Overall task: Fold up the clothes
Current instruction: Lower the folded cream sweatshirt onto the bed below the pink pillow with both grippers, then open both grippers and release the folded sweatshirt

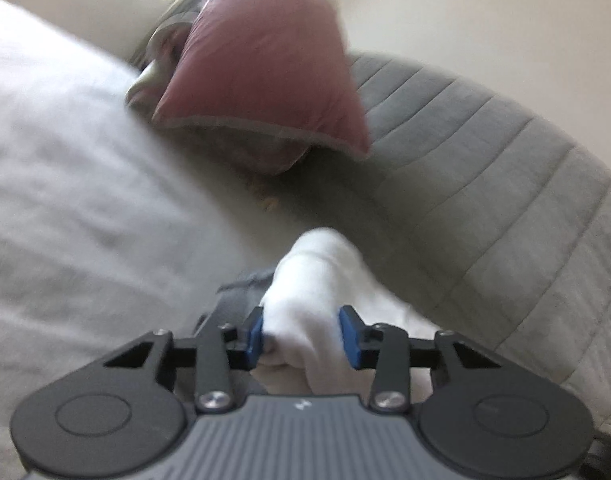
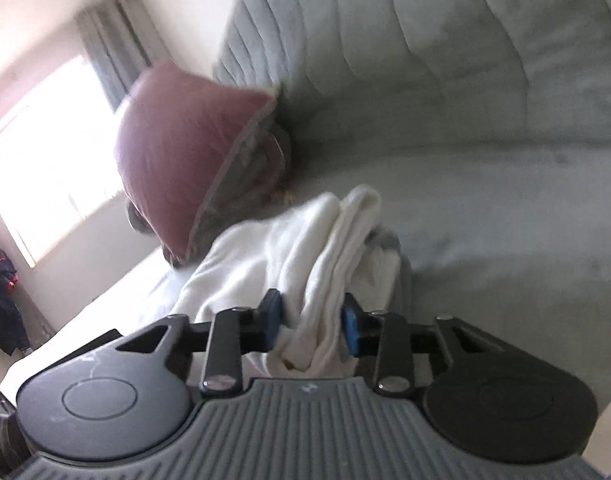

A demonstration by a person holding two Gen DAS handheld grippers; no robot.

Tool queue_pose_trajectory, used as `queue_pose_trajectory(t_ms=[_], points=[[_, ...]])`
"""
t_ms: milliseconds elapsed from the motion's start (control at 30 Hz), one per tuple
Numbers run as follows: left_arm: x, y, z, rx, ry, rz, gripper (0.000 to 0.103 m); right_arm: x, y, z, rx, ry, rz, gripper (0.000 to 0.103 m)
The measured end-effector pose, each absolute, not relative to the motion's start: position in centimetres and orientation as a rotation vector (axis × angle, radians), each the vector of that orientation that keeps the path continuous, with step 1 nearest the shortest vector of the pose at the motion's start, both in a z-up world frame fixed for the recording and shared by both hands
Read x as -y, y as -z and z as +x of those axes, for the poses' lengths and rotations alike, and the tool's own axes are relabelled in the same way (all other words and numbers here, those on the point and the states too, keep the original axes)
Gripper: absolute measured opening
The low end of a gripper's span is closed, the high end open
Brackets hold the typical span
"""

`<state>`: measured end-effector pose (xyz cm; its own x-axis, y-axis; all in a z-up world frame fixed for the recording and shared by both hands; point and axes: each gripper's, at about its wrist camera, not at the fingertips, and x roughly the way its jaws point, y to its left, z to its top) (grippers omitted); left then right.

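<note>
The left gripper [image 1: 301,336] has a bunched-up part of the white cloth [image 1: 317,280] between its two blue pads [image 1: 254,338]. The pads squeeze it from both sides, so it is grasping the cloth. The cloth puffs out in a soft round lump just past the pads. A bit of dark grey fabric [image 1: 241,286] shows beside the lump, on its left.

The right gripper [image 2: 311,322] is also clenched on the white cloth [image 2: 325,248]. Its blue pads [image 2: 351,332] press on a thick bundle of folds. From there the cloth runs away from the claw in long, soft ridges, like a crumpled towel. It looks fluffy and creamy white, with deep creases. Part of it spreads out flat to the left.

The cloth lies on a grey sofa [image 2: 485,220], near the middle of the seat. The sofa's back has padded stripes. Just behind the cloth, a pink cushion [image 2: 177,152] with a grey edge leans in the corner. Behind the cushion is a bright window [image 2: 45,160] with grey curtains [image 2: 113,52]. Both pictures are a little blurry.
</note>
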<state>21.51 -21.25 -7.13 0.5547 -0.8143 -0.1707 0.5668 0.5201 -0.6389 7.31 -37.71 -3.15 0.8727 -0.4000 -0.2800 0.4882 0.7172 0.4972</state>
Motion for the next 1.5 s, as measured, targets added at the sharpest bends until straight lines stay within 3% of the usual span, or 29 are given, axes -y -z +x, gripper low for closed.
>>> queue_pose_trajectory(t_ms=[167,200,267,433,500,600,733,833,900,1000,1133,1233,1300,1500], points=[[22.3,7.5,21.8,-0.497,0.797,-0.485,0.052,38.2,4.0,8.1,-0.194,0.56,0.532,0.036],[22.4,7.1,21.8,-0.492,0.788,-0.469,0.055,38.1,4.1,8.1,-0.204,0.577,0.509,0.048],[22.0,6.4,21.7,-0.465,0.772,-0.47,0.056,37.8,3.4,7.6,-0.186,0.608,0.467,0.053],[20.3,4.8,21.1,-0.352,0.814,-0.568,0.054,38.0,1.4,6.2,-0.063,0.58,0.451,0.053],[20.3,4.7,20.8,-0.318,0.863,-0.579,0.054,39.0,0.0,7.2,-0.088,0.549,0.506,0.048],[21.2,5.2,20.9,-0.335,0.935,-0.567,0.047,40.0,-1.9,9.0,-0.164,0.58,0.487,0.048],[22.8,5.7,20.9,-0.359,1.002,-0.506,0.037,42.2,-0.3,10.7,-0.248,0.588,0.463,0.047],[24.1,6.5,20.6,-0.406,1.0,-0.408,0.033,42.9,1.4,10.6,-0.243,0.56,0.482,0.032],[24.2,6.6,20.4,-0.408,1.002,-0.371,0.032,43.0,2.3,10.2,-0.221,0.543,0.485,0.015],[24.1,6.4,20.2,-0.407,1.018,-0.335,0.03,43.2,1.6,9.3,-0.147,0.502,0.493,0.008],[24.3,6.9,20.2,-0.436,1.007,-0.295,0.015,45.2,4.3,12.1,-0.259,0.569,0.502,0.008],[24.2,7.0,20.2,-0.433,1.002,-0.298,0.016,45.7,4.3,11.0,-0.201,0.538,0.56,0.012],[23.6,6.7,20.0,-0.417,0.997,-0.32,0.017,45.5,3.0,9.9,-0.13,0.503,0.565,0.023],[23.1,6.8,19.7,-0.351,0.912,-0.354,0.018,43.1,0.6,9.4,-0.092,0.342,0.458,0.024]])
